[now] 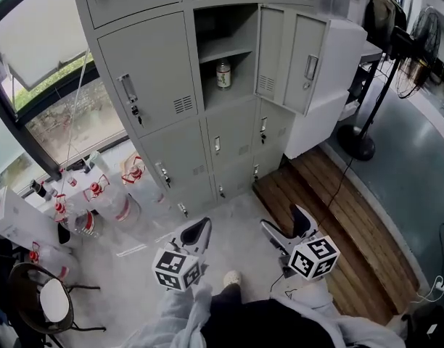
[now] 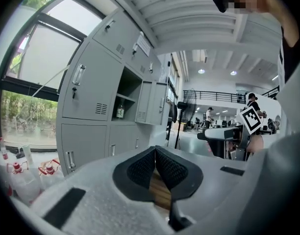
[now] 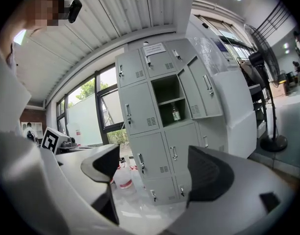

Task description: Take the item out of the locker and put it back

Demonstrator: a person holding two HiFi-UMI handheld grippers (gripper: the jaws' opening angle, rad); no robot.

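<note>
Head view: both grippers held low over the floor, well short of the locker (image 1: 240,27); door (image 1: 309,64) swung open, leaving the bottle (image 1: 223,74) under the inner shelf reachable.

Left gripper view: left gripper (image 2: 155,153) jaws pressed together, empty, seemingly idle.

Right gripper view: right gripper (image 3: 152,168) jaws wide, empty, facing the locker, probably readied for the grab.

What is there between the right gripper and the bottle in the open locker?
In the head view, only bare floor and the closed lower locker doors lie between the right gripper and the bottle.
</note>
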